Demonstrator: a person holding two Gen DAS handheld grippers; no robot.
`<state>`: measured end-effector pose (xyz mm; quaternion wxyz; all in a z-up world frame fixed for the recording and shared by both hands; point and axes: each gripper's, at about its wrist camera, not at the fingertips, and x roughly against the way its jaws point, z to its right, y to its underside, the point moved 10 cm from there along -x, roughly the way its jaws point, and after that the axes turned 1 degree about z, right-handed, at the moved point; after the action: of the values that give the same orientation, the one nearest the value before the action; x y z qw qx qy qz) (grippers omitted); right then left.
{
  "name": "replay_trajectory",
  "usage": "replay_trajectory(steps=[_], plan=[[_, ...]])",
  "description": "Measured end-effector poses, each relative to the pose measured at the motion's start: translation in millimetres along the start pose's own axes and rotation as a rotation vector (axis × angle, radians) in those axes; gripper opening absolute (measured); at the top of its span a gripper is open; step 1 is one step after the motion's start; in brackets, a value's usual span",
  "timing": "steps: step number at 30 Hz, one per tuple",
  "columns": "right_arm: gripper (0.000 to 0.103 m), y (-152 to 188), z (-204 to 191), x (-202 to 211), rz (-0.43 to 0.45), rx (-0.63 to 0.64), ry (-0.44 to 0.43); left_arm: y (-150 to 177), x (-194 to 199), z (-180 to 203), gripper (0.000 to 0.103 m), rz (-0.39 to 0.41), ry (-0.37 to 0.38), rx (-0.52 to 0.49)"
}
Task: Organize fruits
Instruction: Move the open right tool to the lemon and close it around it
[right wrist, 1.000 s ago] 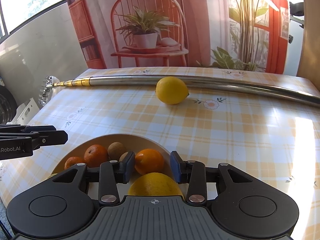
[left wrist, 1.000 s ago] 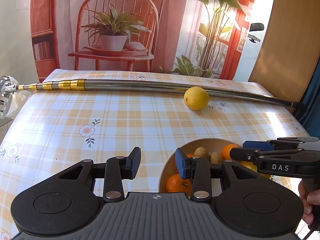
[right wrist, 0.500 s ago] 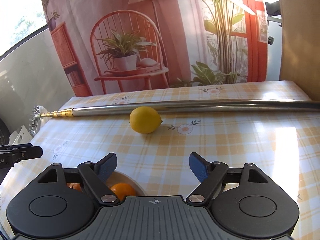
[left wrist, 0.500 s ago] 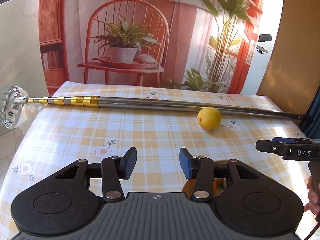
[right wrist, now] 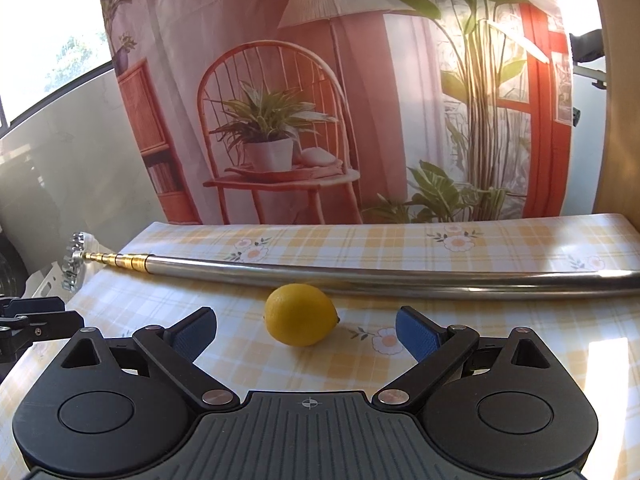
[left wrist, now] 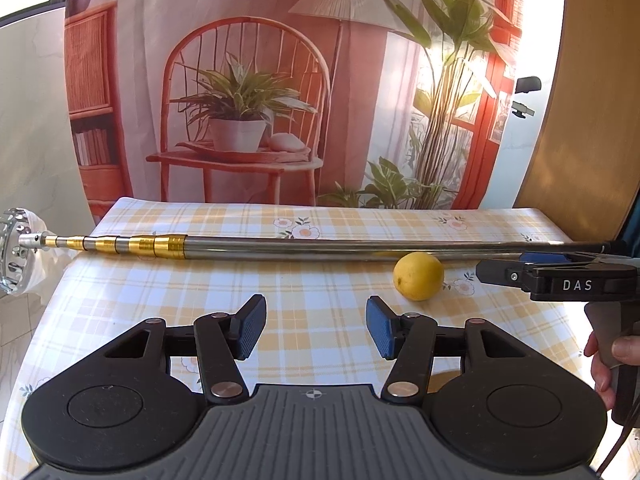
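Note:
A yellow lemon (right wrist: 300, 314) lies on the checked tablecloth just in front of a long metal pole. My right gripper (right wrist: 306, 334) is open wide, its blue pads either side of the lemon and a little short of it. In the left wrist view the same lemon (left wrist: 418, 275) sits far right, and my left gripper (left wrist: 316, 330) is open over bare cloth with nothing between its fingers. The right gripper's body (left wrist: 560, 278), held by a hand, shows at the right edge. The fruit bowl is hidden below both cameras.
A telescopic metal pole (left wrist: 360, 246) with gold sections spans the table behind the lemon; the pole (right wrist: 400, 278) ends in a spiked metal head (right wrist: 74, 266) past the left edge. A printed backdrop (left wrist: 280, 80) hangs behind the table's far edge.
Both grippers have risen and tilted up, so the bowl of oranges and kiwis dropped out of view. The right gripper opened wide and came closer to the lemon. The left gripper opened a little more.

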<state>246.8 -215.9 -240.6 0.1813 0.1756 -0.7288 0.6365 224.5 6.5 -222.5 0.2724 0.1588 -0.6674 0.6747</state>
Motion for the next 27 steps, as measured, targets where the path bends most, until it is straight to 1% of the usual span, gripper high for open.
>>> replay_trajectory(steps=[3,5,9,13,15,19,27], plan=[[0.093,-5.6,-4.1,-13.6,0.019,0.028,-0.013,-4.9,-3.7,-2.3,0.061,0.014,-0.01,0.0],[0.092,-6.4,-7.2,-24.5,0.017,0.047,-0.018,-5.8,-6.1,-4.8,0.063,0.018,-0.011,0.007],[0.088,-2.3,-16.0,-47.8,-0.026,0.093,-0.035,-3.7,-13.2,-9.5,0.063,0.009,-0.01,0.023],[0.085,3.3,-19.9,-67.5,-0.052,0.133,-0.023,1.4,-23.0,-11.5,0.063,-0.011,-0.006,0.038],[0.081,7.7,-21.5,-76.8,-0.074,0.157,-0.018,2.9,-28.1,-13.5,0.063,-0.021,-0.005,0.045],[0.078,13.4,-23.9,-88.4,-0.096,0.192,-0.015,5.9,-36.6,-16.4,0.063,-0.036,0.002,0.058],[0.071,23.6,-23.5,-104.6,-0.136,0.207,0.0,10.7,-48.2,-21.7,0.063,-0.059,0.004,0.07]])
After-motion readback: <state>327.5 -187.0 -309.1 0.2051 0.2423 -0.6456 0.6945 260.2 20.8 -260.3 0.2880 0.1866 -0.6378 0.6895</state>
